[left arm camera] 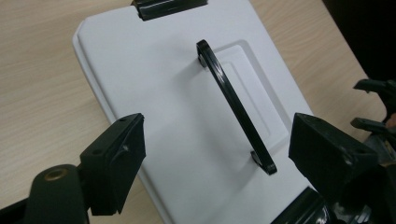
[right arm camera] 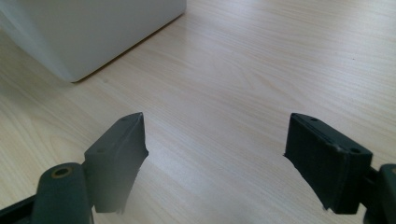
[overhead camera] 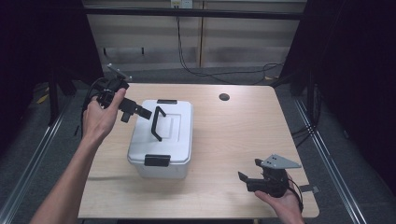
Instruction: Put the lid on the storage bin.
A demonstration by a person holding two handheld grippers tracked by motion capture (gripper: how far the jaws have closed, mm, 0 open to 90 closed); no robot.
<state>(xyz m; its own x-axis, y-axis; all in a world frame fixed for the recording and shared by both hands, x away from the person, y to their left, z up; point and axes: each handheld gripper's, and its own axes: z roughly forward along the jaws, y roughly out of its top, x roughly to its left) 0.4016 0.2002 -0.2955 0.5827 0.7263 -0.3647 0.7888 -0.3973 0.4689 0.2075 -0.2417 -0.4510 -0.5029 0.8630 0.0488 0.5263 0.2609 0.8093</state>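
A white plastic box [overhead camera: 161, 140] with a lid stands on the wooden table [overhead camera: 233, 135], left of centre. Its black handle [overhead camera: 158, 123] stands up from the lid, and black latches [overhead camera: 157, 160] clip both ends. My left gripper [overhead camera: 140, 112] hovers over the lid's left edge, open, pointing at the handle [left arm camera: 236, 107]; the lid [left arm camera: 159, 93] lies between its jaws. My right gripper [overhead camera: 250, 172] rests low at the table's front right, open, with bare wood between its jaws. The box's corner [right arm camera: 93, 32] is ahead of the right gripper [right arm camera: 215, 154].
A round cable hole [overhead camera: 224, 97] sits at the table's back centre. Cables [overhead camera: 224, 72] trail on the floor behind. Metal rails [overhead camera: 327, 158] run along both sides of the table. In the left gripper view, the right gripper [left arm camera: 378, 107] is at the right edge.
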